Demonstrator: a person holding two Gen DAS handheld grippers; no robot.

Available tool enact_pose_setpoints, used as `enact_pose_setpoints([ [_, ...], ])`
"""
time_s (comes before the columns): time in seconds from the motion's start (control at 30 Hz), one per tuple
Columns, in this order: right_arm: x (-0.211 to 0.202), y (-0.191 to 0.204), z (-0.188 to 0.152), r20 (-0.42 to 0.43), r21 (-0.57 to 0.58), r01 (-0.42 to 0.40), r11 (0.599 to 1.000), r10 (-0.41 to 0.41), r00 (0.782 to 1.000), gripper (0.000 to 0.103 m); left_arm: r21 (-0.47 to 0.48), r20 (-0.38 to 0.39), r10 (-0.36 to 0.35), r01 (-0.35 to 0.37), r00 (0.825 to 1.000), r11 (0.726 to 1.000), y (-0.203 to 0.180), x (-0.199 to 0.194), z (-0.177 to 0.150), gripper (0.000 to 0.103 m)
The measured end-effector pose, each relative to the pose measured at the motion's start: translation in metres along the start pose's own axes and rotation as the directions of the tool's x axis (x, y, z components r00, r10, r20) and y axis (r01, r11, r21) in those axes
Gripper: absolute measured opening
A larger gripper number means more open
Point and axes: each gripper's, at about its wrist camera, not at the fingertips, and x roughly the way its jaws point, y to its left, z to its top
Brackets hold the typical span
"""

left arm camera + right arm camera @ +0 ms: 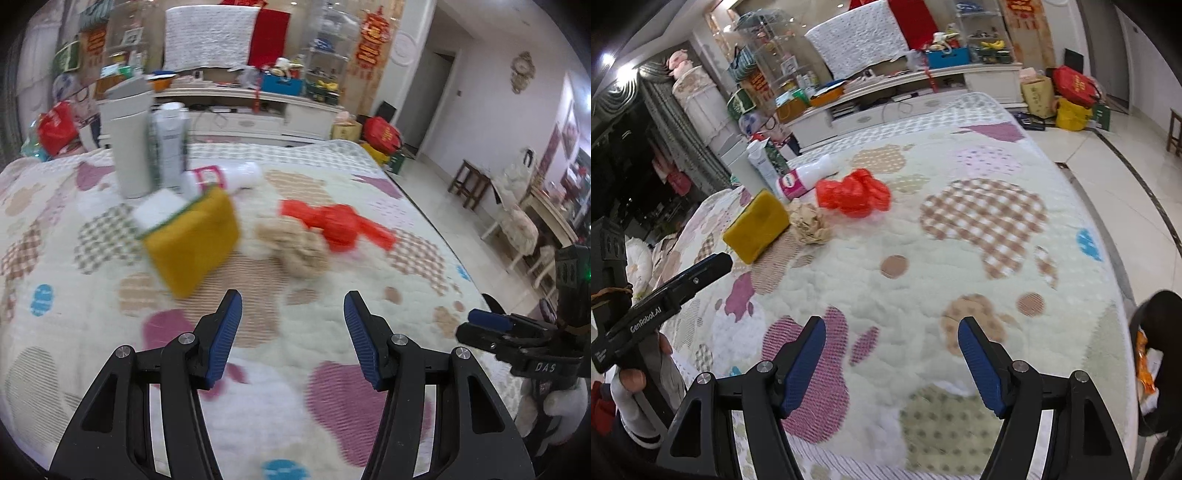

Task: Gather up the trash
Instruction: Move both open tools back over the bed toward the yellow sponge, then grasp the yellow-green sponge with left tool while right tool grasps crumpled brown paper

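The left gripper point(293, 314) stands with its blue pads well apart and nothing between them, poised over a patchwork quilt point(332, 369) that covers the table. Ahead of it in the left wrist view lie the loose bits of rubbish — a crumpled ball of brown paper point(299, 247) and, touching it on the far right side, a crumpled red plastic bag point(336, 227). Just left of the paper sits a yellow sponge point(192, 240) with a white and green edge. Behind the sponge a white bottle point(225, 177) lies on its side, and a tall grey cylinder point(127, 147) stands upright beside a carton. At the right edge the other claw shows, gripped by a hand in a white glove point(557, 410). The picture is blurred.

In the right wrist view the right gripper point(892, 332) is also wide open and empty — only quilt point(923, 258) shows between its pads. The same cluster lies far off at upper left: sponge point(755, 225), paper ball point(810, 223) just beside it, red bag point(855, 194) beyond, and the white bottle point(805, 177) behind. The left claw point(713, 266) reaches in from the left edge. At the right edge a dark bag point(1161, 369) holds something orange.
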Motion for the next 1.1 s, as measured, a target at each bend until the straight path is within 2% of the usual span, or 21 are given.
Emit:
enact_pose_setpoints([
  [0.13,0.015,0.015,0.012,-0.004,-0.022,-0.021,1.0,0.021,1.0,0.072,-0.016,0.02,0.014,-0.014,1.0,1.0,0.027,-0.003,0.008,0.068],
  [0.4,0.065,0.058,0.04,-0.035,-0.108,-0.083,0.991,0.079,0.996,0.072,0.042,0.043,0.048,-0.05,0.998,0.998,0.051,0.01,0.027,0.068],
  [0.63,0.102,0.082,0.067,-0.026,-0.152,-0.1,0.983,0.097,0.995,0.072,0.105,0.011,0.092,-0.093,0.996,0.99,0.06,0.037,0.041,0.068],
  [0.8,0.134,0.088,0.081,-0.042,-0.166,-0.08,0.983,0.073,0.996,0.072,0.099,-0.021,0.071,-0.069,0.997,0.993,0.067,0.055,0.047,0.068],
  [0.83,0.138,0.087,0.082,-0.046,-0.165,-0.076,0.983,0.07,0.997,0.066,0.093,-0.028,0.065,-0.062,0.997,0.994,0.069,0.058,0.048,0.068],
  [0.87,0.142,0.087,0.083,-0.049,-0.165,-0.073,0.984,0.066,0.997,0.053,0.085,-0.036,0.056,-0.053,0.998,0.995,0.07,0.061,0.049,0.068],
  [0.9,0.146,0.086,0.084,-0.053,-0.163,-0.073,0.984,0.065,0.996,0.045,0.076,-0.045,0.046,-0.043,0.998,0.996,0.071,0.064,0.049,0.068],
  [1.0,0.149,0.083,0.082,-0.059,-0.149,-0.087,0.985,0.079,0.995,0.032,0.064,-0.063,0.027,-0.023,0.998,0.998,0.072,0.07,0.049,0.066],
  [1.07,0.142,0.085,0.079,-0.05,-0.168,-0.086,0.982,0.079,0.996,0.03,0.078,-0.059,0.033,-0.028,0.998,0.997,0.069,0.071,0.048,0.049],
  [1.1,0.136,0.087,0.077,-0.041,-0.186,-0.079,0.979,0.072,0.997,0.03,0.086,-0.061,0.042,-0.037,0.997,0.996,0.067,0.072,0.047,0.036],
])
